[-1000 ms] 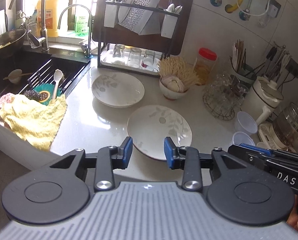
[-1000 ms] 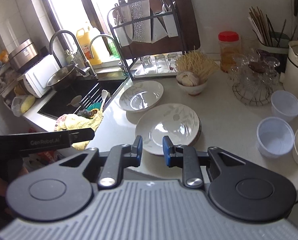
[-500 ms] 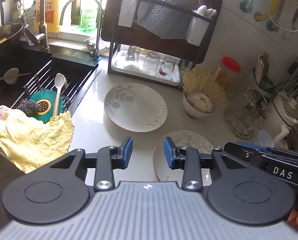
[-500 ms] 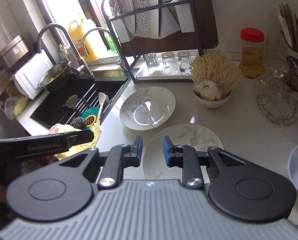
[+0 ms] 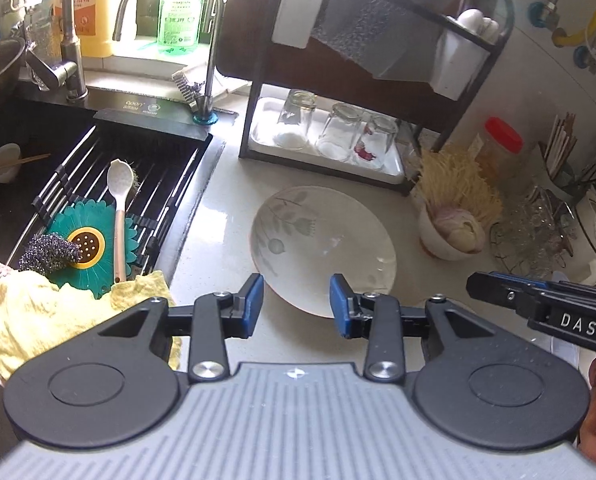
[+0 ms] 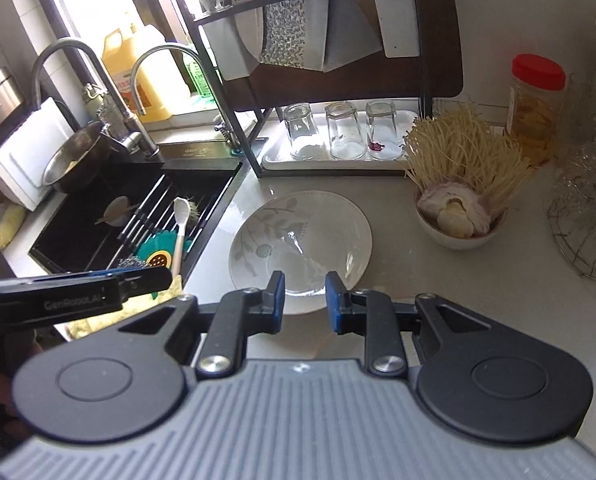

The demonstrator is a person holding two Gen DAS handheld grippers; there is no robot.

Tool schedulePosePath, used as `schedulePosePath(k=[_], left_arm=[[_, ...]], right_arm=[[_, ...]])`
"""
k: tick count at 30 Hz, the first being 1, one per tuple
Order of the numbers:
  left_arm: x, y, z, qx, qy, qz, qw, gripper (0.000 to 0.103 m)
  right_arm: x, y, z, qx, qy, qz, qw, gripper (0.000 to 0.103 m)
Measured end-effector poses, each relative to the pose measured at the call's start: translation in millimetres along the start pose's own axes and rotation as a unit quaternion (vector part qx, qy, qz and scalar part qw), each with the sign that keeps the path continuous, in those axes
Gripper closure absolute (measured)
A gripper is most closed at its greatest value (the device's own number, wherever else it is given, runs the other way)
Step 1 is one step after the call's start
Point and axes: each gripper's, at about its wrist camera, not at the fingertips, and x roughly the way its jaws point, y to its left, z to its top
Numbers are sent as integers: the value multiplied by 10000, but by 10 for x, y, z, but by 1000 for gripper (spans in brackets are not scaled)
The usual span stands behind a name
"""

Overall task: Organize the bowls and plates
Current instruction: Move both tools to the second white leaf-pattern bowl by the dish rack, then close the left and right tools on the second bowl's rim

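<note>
Left gripper (image 5: 297, 300): blue pads spread, nothing held, levelled low over the near rim of the leaf-patterned plate (image 5: 324, 246). Right gripper (image 6: 305, 297): pads likewise parted and empty, aimed at the same plate. Plate is set on the worktop (image 5: 222, 232) between sink (image 5: 98, 184) edge and noodle bowl (image 5: 450, 232). Its near rim is hidden behind both grippers.

The plate (image 5: 322, 240) looks like glazed ceramic, glossy, with a faint leaf print. The countertop (image 5: 222, 216) is smooth polished stone catching the window light. The yellow cloth (image 5: 38, 312) is soft, nubbly fabric. Three clear glasses (image 6: 340, 130) shine beside the brushed metal tap (image 6: 146, 64). The left gripper (image 5: 296, 306) has matt black plastic arms and blue pads.
</note>
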Motion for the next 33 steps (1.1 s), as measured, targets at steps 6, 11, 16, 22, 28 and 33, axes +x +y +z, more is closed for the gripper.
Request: schedulePosePath(k=[6,11,16,22,28,33], left_arm=[[295,233,110,46,229,-43,9997,56],[485,395,230,24,292,-50,9996,48],[752,521,351,85,563,-154,9983,48],[1121,591,451,184,846,-348,9956,48],[1442,590,516,194,1169,-561,9914,48],[1578,502,618,442,1100,-625,9910,48]], right_arm=[[308,-2,90,183,155,-176,9996,77],[479,-63,148,502,180,-286,9982,39],[706,-139,229,822,298,-490,9950,39],[934,-277,217,1107,413,-711,9904,39],[1180,-432,173,1478,462,-769,9849,40],[1421,-529,142,1557,553,-836,9827,41]])
